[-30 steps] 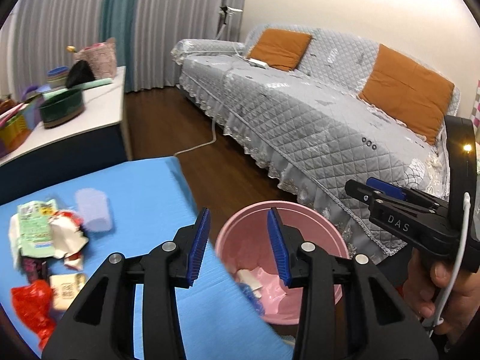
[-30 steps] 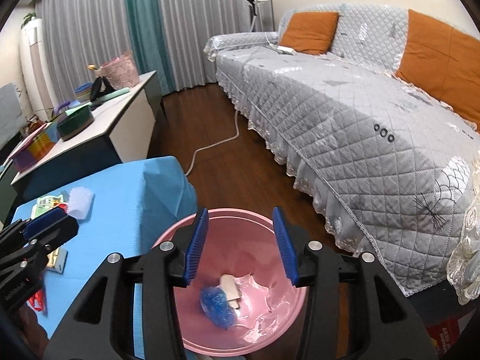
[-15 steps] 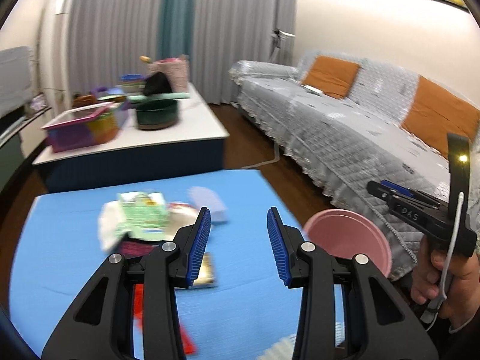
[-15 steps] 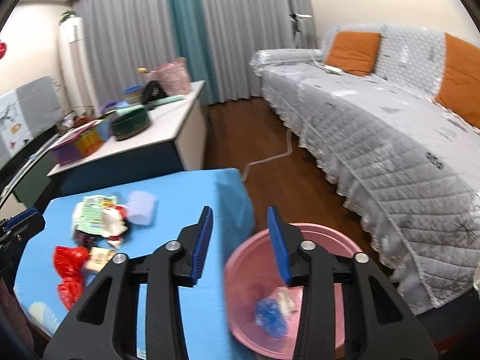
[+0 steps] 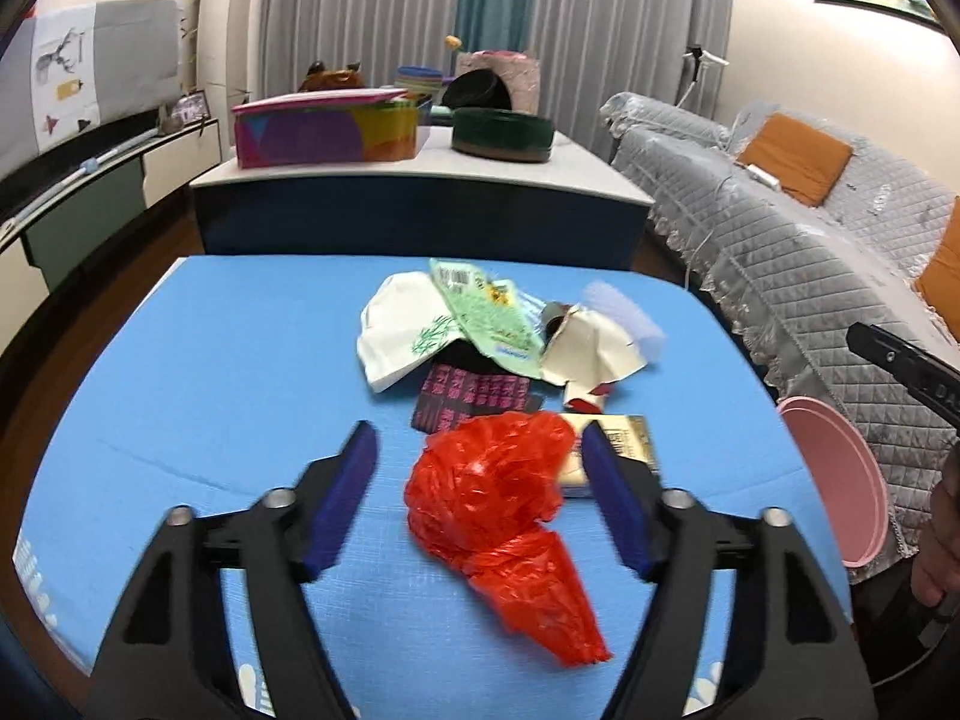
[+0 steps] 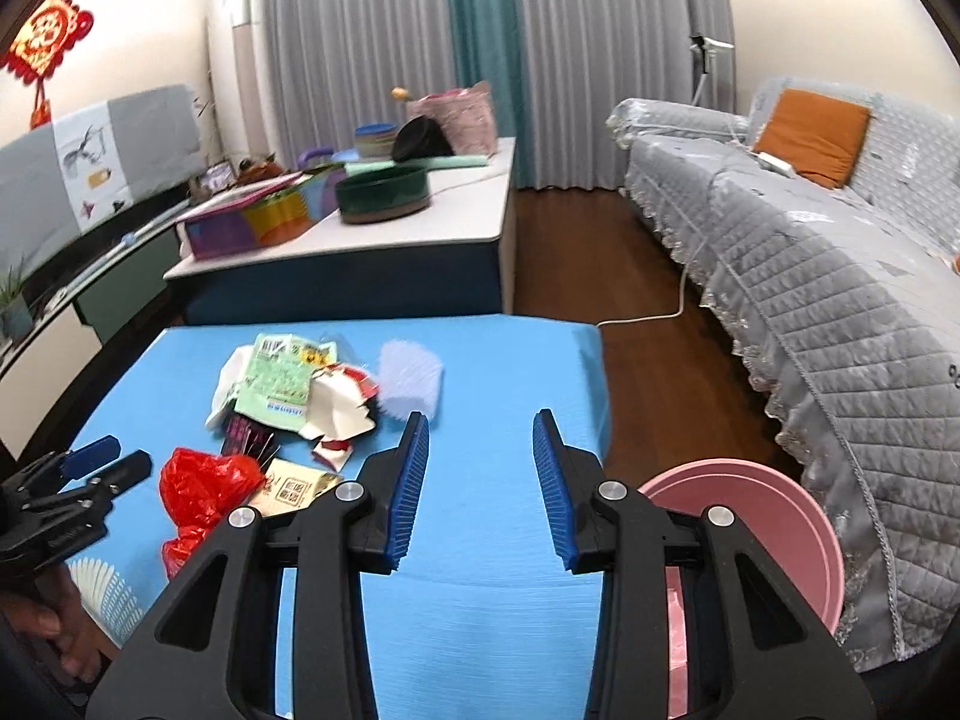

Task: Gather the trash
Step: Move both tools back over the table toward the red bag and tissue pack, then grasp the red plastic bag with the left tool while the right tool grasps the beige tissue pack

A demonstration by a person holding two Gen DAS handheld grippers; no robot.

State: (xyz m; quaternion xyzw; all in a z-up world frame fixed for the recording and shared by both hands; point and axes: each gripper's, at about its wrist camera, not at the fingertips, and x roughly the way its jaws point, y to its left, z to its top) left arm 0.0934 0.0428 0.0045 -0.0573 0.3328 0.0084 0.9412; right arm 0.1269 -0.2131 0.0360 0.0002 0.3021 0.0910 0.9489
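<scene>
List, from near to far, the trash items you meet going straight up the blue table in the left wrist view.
Red plastic bag → black and pink wrapper → green printed packet.

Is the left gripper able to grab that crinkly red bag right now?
Probably yes. The left gripper has just been opening its jaws, and the red plastic bag lies between them on the blue table, untouched. Nothing lies on top of the bag; only the small tan packet sits close beside it.
</scene>
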